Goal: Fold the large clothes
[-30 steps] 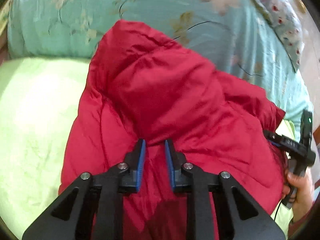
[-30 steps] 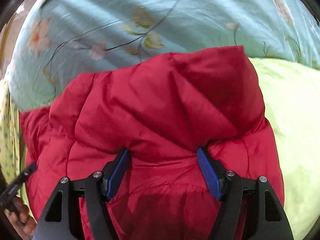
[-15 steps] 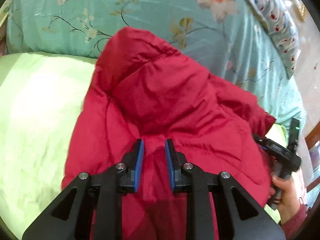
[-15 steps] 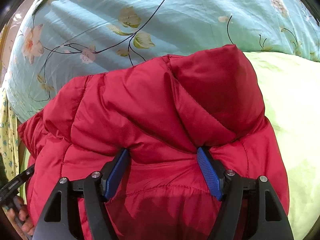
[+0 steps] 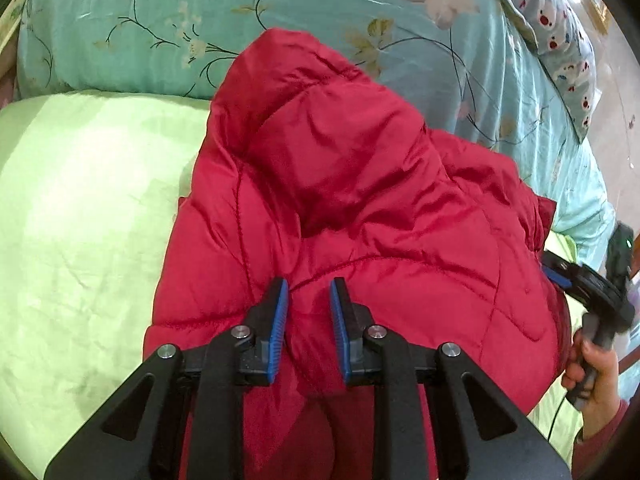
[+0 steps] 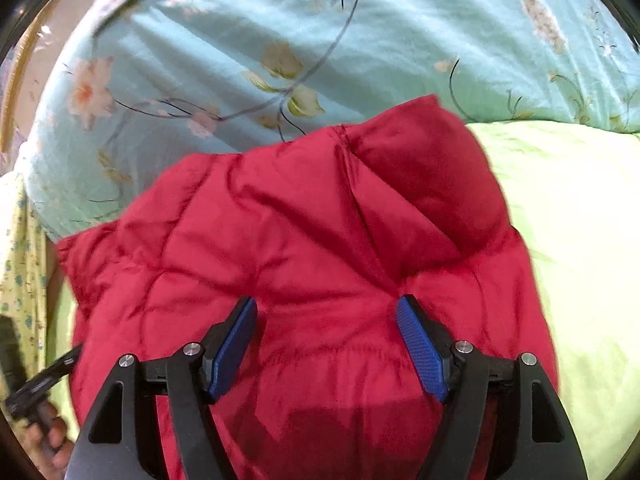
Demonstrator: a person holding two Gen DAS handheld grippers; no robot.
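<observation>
Pale green bedding (image 5: 84, 216) covers the bed, with a turquoise floral quilt (image 5: 320, 12) bunched along its far side and a dotted pillow (image 5: 560, 28) at the far right corner of the left wrist view. On the green sheet, its far edge lying up against the quilt, sits the red jacket (image 5: 360, 208), a puffy quilted garment with its hood (image 6: 432, 188) folded down over the back. Both grippers point steeply down at it from the near side. The left gripper (image 5: 308, 320) has its blue pads (image 5: 278, 328) drawn close together with a ridge of red fabric pinched up between them, so it is clamped on the jacket near its near edge. The right gripper (image 6: 328, 344) stands with its jaws wide apart; its blue pads (image 6: 420, 348) straddle a broad swell of the padded fabric just below the hood, and I cannot tell whether they press on it or merely rest beside it. In the left wrist view the right hand (image 5: 592, 368) shows at the right edge of the jacket, fingers wrapped round the black handle of its tool, a dark red sleeve (image 5: 600, 440) at the wrist. In the right wrist view the left hand (image 6: 44, 432) appears blurred at the lower left corner, gripping its own handle beside a yellow patterned cloth (image 6: 20, 264).
</observation>
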